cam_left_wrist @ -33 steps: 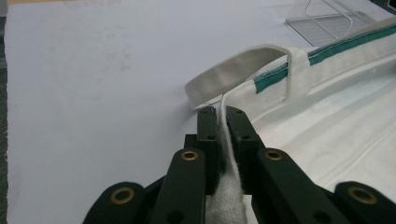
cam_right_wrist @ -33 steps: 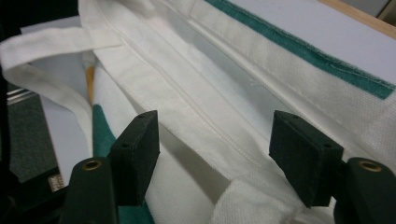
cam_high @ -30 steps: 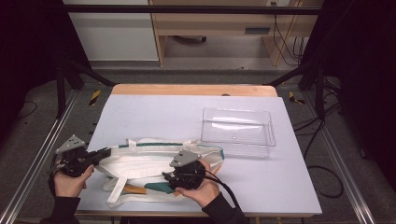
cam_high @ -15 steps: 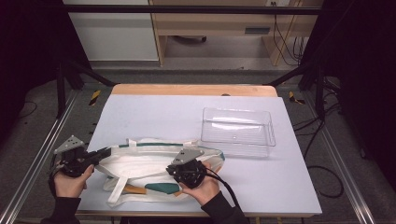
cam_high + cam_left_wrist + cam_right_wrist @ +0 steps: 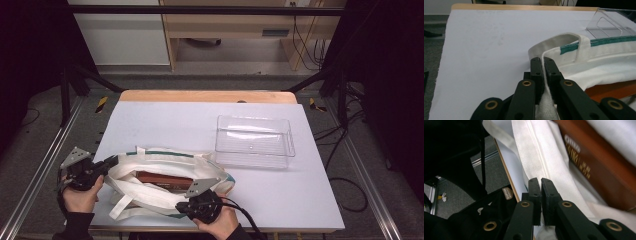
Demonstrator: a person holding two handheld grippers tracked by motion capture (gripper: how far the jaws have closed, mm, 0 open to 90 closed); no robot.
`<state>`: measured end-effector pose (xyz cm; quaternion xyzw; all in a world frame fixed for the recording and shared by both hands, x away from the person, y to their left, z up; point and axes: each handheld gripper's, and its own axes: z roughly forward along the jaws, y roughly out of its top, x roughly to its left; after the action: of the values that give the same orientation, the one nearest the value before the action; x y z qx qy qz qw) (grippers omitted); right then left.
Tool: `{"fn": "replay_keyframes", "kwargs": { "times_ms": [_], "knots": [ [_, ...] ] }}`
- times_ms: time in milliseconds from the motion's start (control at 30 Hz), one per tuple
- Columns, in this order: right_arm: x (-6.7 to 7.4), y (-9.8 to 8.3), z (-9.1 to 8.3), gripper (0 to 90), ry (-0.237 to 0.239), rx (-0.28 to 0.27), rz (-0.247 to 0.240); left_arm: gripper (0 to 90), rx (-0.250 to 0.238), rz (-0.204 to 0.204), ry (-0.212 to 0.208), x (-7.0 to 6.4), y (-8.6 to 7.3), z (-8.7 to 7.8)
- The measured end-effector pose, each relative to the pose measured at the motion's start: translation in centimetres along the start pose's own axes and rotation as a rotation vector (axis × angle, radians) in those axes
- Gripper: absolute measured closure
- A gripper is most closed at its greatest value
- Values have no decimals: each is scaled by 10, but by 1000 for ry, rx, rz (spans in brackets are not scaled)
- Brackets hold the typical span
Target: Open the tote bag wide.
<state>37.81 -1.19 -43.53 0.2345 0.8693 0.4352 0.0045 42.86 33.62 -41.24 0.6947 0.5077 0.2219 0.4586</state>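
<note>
White tote bag [image 5: 165, 182], green-trimmed: lies at the table's [image 5: 165, 125] near left, brown box [image 5: 165, 180] inside. Your left gripper [image 5: 111, 163]: jaws clamped on the bag's left rim. Your right gripper [image 5: 182, 209]: jaws just closed, pinching fabric at its near edge. Clear bin [image 5: 255, 141]: far right.
</note>
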Motion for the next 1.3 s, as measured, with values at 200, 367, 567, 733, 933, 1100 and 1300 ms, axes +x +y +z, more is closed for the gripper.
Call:
{"fn": "replay_keyframes", "kwargs": {
  "times_ms": [200,367,567,733,933,1100,1300],
  "knots": [
    [-6,-17,18,863,-23,1,35,856,0,20,18,-3,-3,3],
    [-6,-13,7,749,-23,-21,28,700,-11,43,19,-2,-1,3],
    [-14,2,-30,639,-119,-149,7,463,-12,93,14,-3,5,7],
    [-27,9,-44,620,-222,-179,13,499,28,90,-27,3,2,19],
    [-34,13,-44,595,-287,-202,7,721,72,82,-43,4,-2,24],
    [-33,6,-35,595,-300,-146,2,858,73,111,-29,-1,-2,24],
    [-33,-10,-24,703,-271,-57,24,873,10,86,3,-6,5,22]
  ]
}}
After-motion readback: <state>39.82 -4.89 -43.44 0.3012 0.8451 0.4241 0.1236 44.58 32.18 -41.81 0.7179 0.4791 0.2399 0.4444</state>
